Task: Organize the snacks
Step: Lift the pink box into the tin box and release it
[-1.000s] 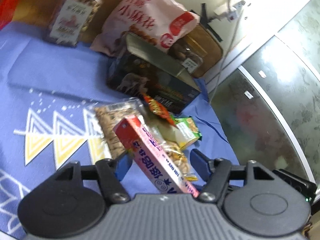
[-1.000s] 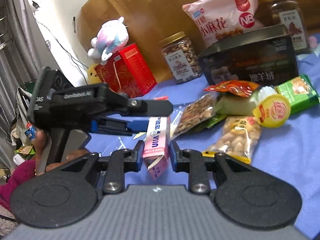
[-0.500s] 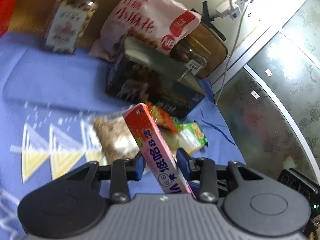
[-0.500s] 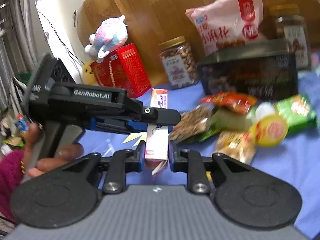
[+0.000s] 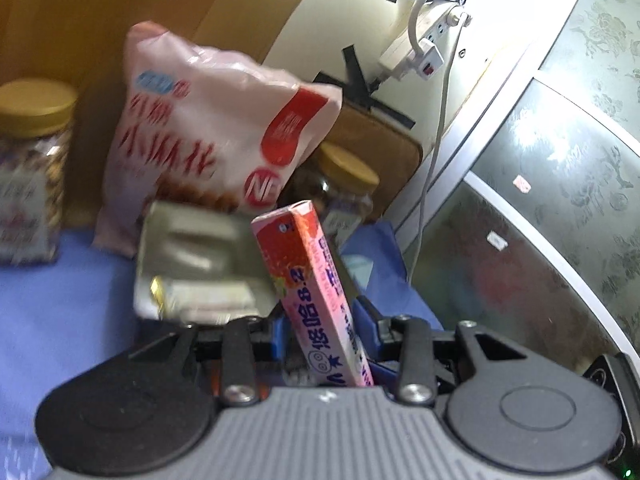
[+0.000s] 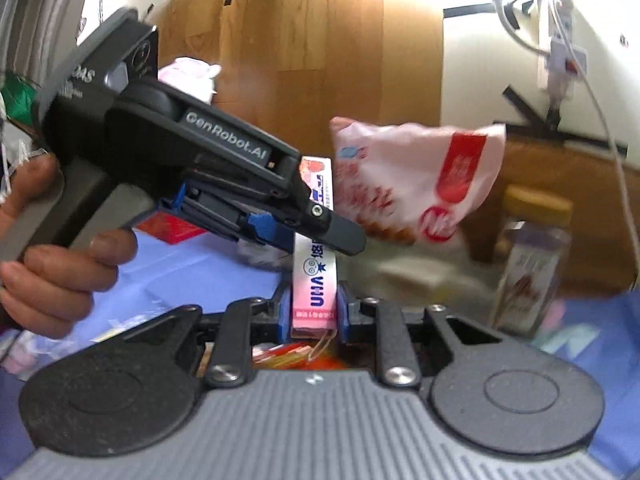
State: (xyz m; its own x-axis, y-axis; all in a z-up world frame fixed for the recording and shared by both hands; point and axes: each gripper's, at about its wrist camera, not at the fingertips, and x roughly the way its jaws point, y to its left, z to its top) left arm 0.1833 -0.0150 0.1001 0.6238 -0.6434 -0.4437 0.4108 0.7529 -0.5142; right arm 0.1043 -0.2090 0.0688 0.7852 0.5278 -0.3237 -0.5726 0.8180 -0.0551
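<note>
A long pink candy box (image 5: 320, 292) stands upright between both grippers, lifted above the blue cloth. My left gripper (image 5: 326, 334) is shut on its middle; in the right wrist view the left gripper (image 6: 280, 228) crosses in front of the candy box (image 6: 314, 280). My right gripper (image 6: 313, 312) is shut on the box's lower end. Behind stand a pink snack bag (image 5: 216, 132), a dark tin box (image 5: 196, 252) and gold-lidded nut jars (image 5: 32, 168).
A second nut jar (image 6: 528, 264) stands right of the snack bag (image 6: 416, 184). Small snack packets (image 6: 288, 354) lie below my right gripper. A wooden board, a white wall with a power strip (image 5: 416, 56) and a glass cabinet (image 5: 540, 220) bound the far side.
Both grippers have lifted the candy box up and toward the back row. The left gripper, open one second ago, closed on the box. The small packets dropped out of the left view.
</note>
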